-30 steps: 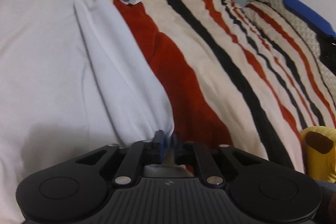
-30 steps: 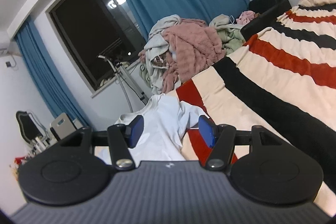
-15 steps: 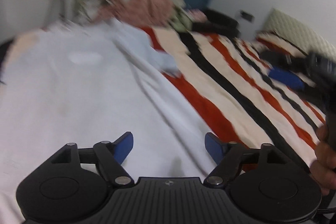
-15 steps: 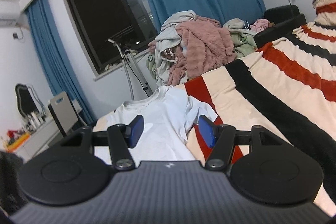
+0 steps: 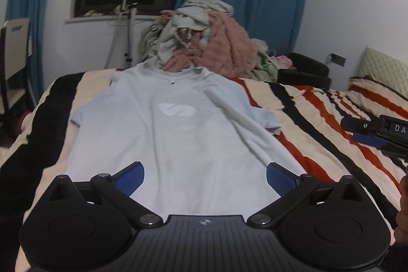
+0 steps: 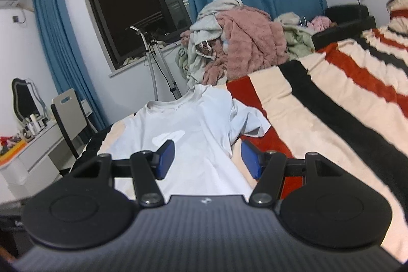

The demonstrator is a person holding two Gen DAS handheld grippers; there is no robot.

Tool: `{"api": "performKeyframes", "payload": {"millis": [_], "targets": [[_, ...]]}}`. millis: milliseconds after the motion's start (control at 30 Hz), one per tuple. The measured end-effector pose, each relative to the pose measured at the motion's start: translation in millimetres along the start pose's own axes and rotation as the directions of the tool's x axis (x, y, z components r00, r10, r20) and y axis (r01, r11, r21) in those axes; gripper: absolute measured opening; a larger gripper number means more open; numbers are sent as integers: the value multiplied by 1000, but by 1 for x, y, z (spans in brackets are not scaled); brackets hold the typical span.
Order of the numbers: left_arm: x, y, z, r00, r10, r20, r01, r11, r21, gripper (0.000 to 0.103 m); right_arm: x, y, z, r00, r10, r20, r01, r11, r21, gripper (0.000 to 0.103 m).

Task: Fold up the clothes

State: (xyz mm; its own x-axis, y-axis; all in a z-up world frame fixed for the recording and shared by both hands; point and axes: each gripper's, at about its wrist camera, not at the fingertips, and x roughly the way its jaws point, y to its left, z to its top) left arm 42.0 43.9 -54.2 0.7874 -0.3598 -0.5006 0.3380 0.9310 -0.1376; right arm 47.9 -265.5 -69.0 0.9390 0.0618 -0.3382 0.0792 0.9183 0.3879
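A pale blue-white T-shirt point(image 5: 173, 134) lies spread flat on the striped bed, collar at the far end, a white logo on its chest; it also shows in the right wrist view point(image 6: 193, 134). Its right sleeve point(image 5: 257, 111) lies folded in on the cloth. My left gripper point(image 5: 205, 179) is open and empty, raised above the shirt's near hem. My right gripper point(image 6: 207, 159) is open and empty, held above the bed near the shirt's right side; it shows in the left wrist view point(image 5: 369, 131) at the right edge.
The bed carries a cream blanket with red and black stripes point(image 5: 318, 119). A heap of pink and grey clothes point(image 5: 204, 42) lies beyond the shirt's collar. A chair point(image 6: 68, 119) and a desk point(image 6: 33, 144) stand left of the bed, a black armchair point(image 6: 344, 19) at the far right.
My left gripper was shut on the shirt's right hem edge a second ago; it has let go, opened and risen back to face the whole shirt. The right gripper turned slightly toward the shirt.
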Motion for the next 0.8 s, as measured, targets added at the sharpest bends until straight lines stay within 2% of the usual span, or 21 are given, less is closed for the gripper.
{"api": "performKeyframes", "payload": {"millis": [133,367,567,667,800], "targets": [[2,10,-2,1000,26,5,-25,998,-54,103,32,4,8,999,-39,-22,39,999,-7,60],[6,13,-8,996,82,28,-79,993,-87,103,94,1,32,996,-93,6,93,992,-88,60],[22,14,-11,994,108,14,-104,981,-165,103,144,-44,41,991,-130,-21,130,992,-5,60],[29,15,-13,991,137,7,-134,976,-172,103,163,-69,41,988,-141,-55,145,988,61,60],[35,18,-15,985,173,-14,-173,969,-175,103,189,-93,42,989,-119,-89,130,982,136,60]]}}
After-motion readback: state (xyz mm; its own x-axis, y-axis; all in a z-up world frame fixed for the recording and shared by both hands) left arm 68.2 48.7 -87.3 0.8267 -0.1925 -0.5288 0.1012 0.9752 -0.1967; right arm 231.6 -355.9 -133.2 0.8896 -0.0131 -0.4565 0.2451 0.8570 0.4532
